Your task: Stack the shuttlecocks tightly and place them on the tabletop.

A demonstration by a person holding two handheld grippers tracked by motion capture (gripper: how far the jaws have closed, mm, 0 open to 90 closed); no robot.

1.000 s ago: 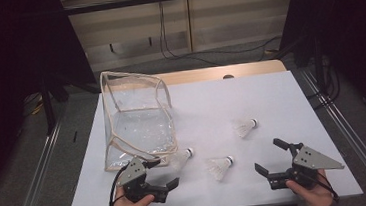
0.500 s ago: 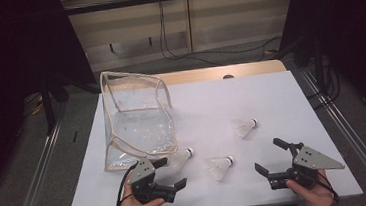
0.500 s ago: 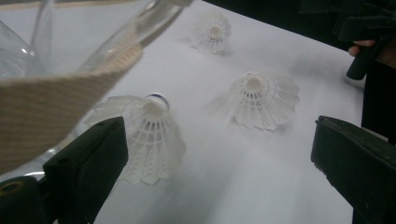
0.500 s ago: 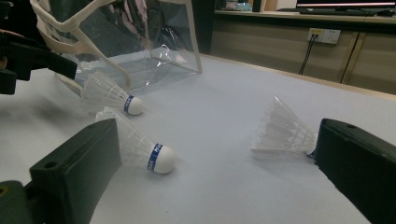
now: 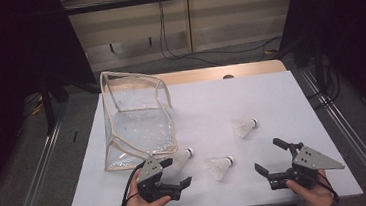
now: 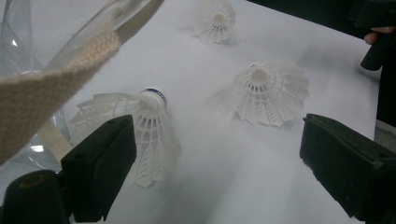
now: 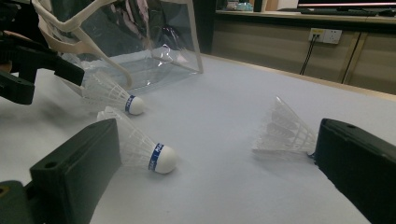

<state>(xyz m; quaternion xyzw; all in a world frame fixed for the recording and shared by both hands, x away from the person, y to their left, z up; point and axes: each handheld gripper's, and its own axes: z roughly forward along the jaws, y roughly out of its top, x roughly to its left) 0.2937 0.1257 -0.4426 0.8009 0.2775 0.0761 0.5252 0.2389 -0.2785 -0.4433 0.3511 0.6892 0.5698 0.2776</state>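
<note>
Three white shuttlecocks lie on the white table (image 5: 281, 99). One (image 5: 183, 156) (image 6: 144, 130) (image 7: 109, 95) rests by the clear bag (image 5: 137, 122), one (image 5: 220, 166) (image 6: 268, 93) (image 7: 135, 147) in the middle, one (image 5: 246, 127) (image 6: 215, 18) (image 7: 285, 128) farther right. My left gripper (image 5: 176, 172) (image 6: 219, 163) is low at the front, open; its jaws have just been closing a little. The bag-side shuttlecock's skirt lies just inside its left pad (image 6: 100, 165), not pressed. My right gripper (image 5: 268, 156) (image 7: 219, 177) stands open at the front right, nothing touching its pads.
The bag's woven strap (image 6: 60, 74) hangs close over the left gripper's camera. The table's front edge runs just under both hands. A wooden strip (image 5: 218, 73) borders the far edge, with dark floor and rails on either side.
My left gripper has edged slightly to the right, closer to the shuttlecock beside the bag. The right gripper and the shuttlecocks have stayed where they were.
</note>
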